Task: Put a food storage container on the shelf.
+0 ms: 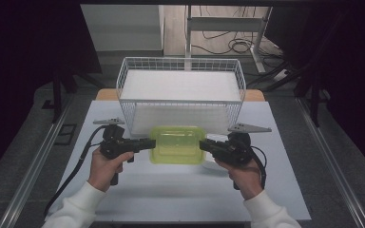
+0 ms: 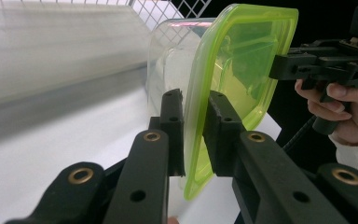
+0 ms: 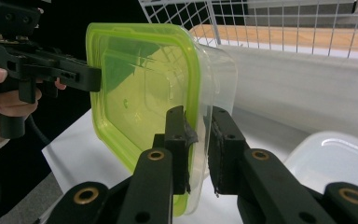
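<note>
Above the white table [image 1: 180,190], near its far edge before the wire basket [image 1: 180,76], left gripper [image 1: 148,143] and right gripper [image 1: 203,145] each clamp the green-lidded container [image 1: 178,145], dark room around

the left gripper [image 2: 193,140] pinches the green lid's [image 2: 242,60] rim on a clear box [image 2: 172,56]. at the lid's far edge the right gripper [image 2: 279,65] grips too. beyond the lid stands a wire basket [image 2: 168,9].
</note>
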Motion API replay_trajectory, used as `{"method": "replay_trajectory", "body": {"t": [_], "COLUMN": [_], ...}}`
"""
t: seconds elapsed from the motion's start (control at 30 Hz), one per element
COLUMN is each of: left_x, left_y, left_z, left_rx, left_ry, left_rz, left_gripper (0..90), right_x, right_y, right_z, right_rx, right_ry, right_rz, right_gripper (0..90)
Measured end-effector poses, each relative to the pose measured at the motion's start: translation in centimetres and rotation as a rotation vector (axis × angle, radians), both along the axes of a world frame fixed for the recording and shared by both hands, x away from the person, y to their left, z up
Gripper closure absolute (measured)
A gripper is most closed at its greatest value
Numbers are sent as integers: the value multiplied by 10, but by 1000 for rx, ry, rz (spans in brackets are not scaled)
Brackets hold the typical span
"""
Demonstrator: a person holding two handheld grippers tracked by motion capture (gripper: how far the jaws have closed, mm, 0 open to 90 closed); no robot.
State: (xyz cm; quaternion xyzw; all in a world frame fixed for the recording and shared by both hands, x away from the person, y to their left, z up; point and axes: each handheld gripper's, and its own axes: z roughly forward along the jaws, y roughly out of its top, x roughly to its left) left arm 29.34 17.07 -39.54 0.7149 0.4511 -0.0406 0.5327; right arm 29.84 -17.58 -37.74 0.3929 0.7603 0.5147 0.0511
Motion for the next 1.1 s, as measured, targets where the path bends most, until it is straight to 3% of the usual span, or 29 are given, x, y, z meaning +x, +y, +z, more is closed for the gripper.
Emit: {"method": "replay_trajectory", "body": {"t": [0.23, 0.5, 0.9, 1.1], "left_x": [10, 19, 44, 53], "left_y": [3, 2, 3, 6], "left_z": [12, 29, 52, 56], "left_rx": [-19, -5, 14, 2], "left_ry": [-3, -32, -64, -72], "left_rz": [2, 13, 24, 34], "left_gripper": [788, 788, 786, 786], "right_x": [8, 19, 44, 54], "right_y": [2, 2, 3, 6], "right_z": [12, 24, 42, 49], "right_rx": [12, 10, 20, 21], "right_ry": [-19, -33, -67, -85], "right_rz": [6, 6, 24, 23], "right_gripper": [787, 786, 786, 787]}}
